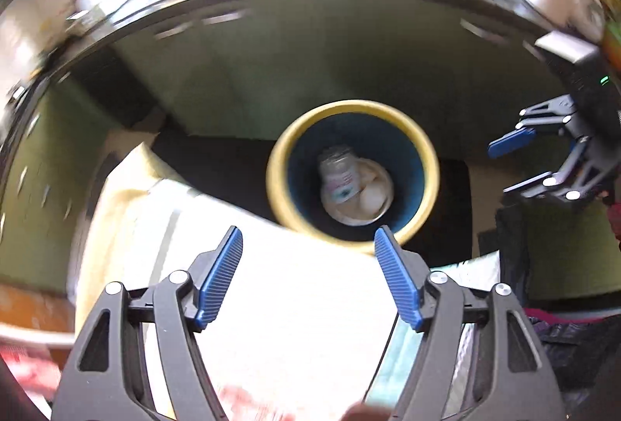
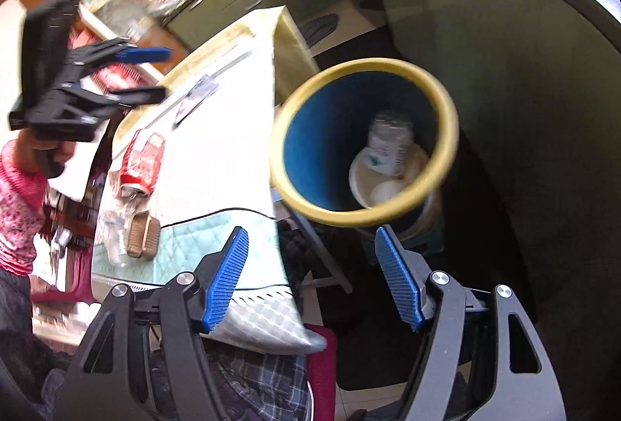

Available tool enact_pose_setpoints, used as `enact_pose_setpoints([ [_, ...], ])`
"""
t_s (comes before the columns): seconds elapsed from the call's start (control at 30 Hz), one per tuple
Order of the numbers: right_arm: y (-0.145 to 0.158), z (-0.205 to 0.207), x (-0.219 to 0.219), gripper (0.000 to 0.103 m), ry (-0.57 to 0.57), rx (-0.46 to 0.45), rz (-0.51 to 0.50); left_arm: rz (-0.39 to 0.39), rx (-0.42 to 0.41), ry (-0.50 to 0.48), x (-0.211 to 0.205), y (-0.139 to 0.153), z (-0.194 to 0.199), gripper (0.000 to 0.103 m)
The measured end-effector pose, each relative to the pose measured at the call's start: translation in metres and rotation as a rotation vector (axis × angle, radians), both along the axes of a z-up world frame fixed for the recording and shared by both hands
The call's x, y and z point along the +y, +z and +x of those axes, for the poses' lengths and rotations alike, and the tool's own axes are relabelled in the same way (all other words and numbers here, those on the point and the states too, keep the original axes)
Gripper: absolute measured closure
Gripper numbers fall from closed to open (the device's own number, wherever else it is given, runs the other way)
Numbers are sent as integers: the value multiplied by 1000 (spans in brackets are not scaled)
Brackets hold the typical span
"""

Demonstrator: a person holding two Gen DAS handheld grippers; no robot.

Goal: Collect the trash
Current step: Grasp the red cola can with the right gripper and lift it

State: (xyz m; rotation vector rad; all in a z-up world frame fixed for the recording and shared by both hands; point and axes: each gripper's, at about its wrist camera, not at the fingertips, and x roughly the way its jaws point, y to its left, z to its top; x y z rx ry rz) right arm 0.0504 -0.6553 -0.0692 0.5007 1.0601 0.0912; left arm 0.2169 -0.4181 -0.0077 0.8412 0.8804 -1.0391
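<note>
Your left tongs (image 1: 308, 246) are spread wide with nothing between their blue pads (image 1: 219, 275), poised over the white cloth-covered counter (image 1: 271, 304) near its far edge, and they look straight down into the bin (image 1: 353, 174). Your right tongs (image 2: 312, 246) are likewise wide open and empty, held off the counter's (image 2: 217, 149) right edge, just beside the bin (image 2: 363, 141). The bin, yellow at the rim and blue inside, stands on the dark floor just past the counter's edge, in front of the green cabinets (image 1: 310, 44). At its bottom lies a clear plastic bottle (image 1: 339, 174) with a pale label, resting on white trash you cannot make out clearly; from the right wrist view the bottle (image 2: 390, 143) leans against the bin's far inner wall. On the counter, toward its left edge, a crushed red can (image 2: 141, 163) lies flat, and nearer the front corner a small tan brush-like thing (image 2: 143, 234) sits on a pale green quilted mat (image 2: 194, 242), touching a crumpled clear wrapper (image 2: 110, 236). A flat clear packet (image 2: 196, 99) lies farther back near the middle. Both views are smeared by motion, so fine print on the labels cannot be read.
</note>
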Motion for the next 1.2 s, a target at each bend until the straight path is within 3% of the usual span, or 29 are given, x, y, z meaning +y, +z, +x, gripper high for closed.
enact_pose_setpoints([
  [0.17,2,57,60,35,133,68,27,-19,14,249,110,28,17,29],
  [0.3,13,107,122,35,226,116,38,-16,18,413,191,30,18,28],
  [0.5,35,174,230,40,334,164,-17,-56,65,547,282,23,10,26],
  [0.6,33,204,270,41,356,217,-55,-60,40,576,314,18,-1,22],
  [0.9,3,257,314,43,319,374,-192,-78,73,596,355,3,-17,21],
  [1.2,-35,277,332,48,319,455,-218,-81,82,575,354,-3,-21,19],
])
